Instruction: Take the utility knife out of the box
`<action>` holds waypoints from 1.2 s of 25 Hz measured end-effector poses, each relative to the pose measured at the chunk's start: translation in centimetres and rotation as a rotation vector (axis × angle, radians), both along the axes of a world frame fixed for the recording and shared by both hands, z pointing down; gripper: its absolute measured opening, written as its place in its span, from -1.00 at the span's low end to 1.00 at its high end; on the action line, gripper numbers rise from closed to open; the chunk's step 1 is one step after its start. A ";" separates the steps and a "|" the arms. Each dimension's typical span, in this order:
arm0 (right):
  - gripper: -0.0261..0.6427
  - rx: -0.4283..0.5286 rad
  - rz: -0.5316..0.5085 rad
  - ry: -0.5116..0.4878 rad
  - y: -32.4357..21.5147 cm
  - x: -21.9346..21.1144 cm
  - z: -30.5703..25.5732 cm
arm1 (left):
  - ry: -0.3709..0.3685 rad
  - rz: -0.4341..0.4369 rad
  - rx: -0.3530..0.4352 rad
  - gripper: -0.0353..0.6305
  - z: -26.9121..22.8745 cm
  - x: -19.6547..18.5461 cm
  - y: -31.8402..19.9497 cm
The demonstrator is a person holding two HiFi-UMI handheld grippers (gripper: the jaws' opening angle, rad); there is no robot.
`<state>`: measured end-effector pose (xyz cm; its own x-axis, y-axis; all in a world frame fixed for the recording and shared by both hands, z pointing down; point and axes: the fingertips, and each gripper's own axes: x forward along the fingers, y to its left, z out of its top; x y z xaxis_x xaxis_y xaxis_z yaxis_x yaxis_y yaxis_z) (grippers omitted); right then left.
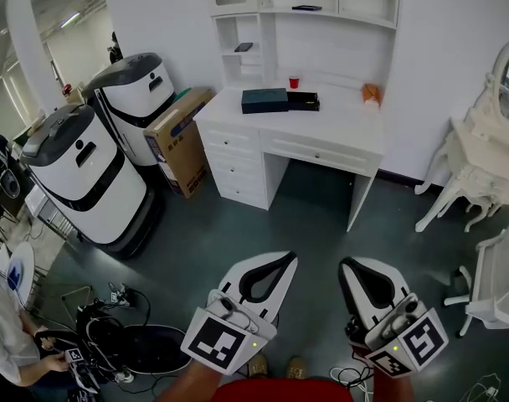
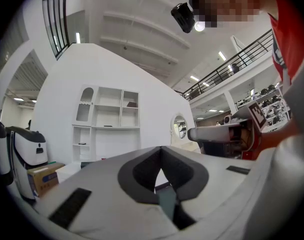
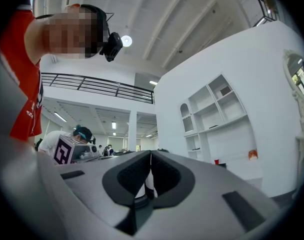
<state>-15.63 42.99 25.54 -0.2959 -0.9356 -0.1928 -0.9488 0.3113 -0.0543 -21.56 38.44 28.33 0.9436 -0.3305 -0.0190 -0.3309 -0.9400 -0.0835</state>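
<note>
A dark box (image 1: 264, 100) lies on the white desk (image 1: 321, 128) across the room, with a black open part (image 1: 303, 100) against its right end. No utility knife can be made out at this distance. My left gripper (image 1: 286, 260) and right gripper (image 1: 348, 266) are held side by side low in the head view, far short of the desk. Each points towards the desk. In the left gripper view the left gripper (image 2: 160, 149) has its tips together and holds nothing. In the right gripper view the right gripper (image 3: 150, 153) is likewise shut and empty.
A red cup (image 1: 294, 82) and an orange object (image 1: 371, 94) stand on the desk. Two large white-and-black machines (image 1: 87, 170) and a cardboard box (image 1: 181, 136) are at the left. A white dressing table (image 1: 480, 153) and chair (image 1: 493, 279) are at the right. A seated person (image 1: 5, 329) and cables (image 1: 125, 342) are at the lower left.
</note>
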 end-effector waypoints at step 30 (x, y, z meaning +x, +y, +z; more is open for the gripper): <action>-0.88 -0.011 -0.060 0.073 -15.2 10.2 0.1 | 0.001 -0.084 0.021 -0.78 0.6 9.1 -15.9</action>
<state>-5.39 27.79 25.67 -0.3644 -0.9176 -0.1588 -0.9300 0.3675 0.0105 -12.46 22.59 28.89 0.9124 -0.4084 -0.0276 -0.4090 -0.9067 -0.1029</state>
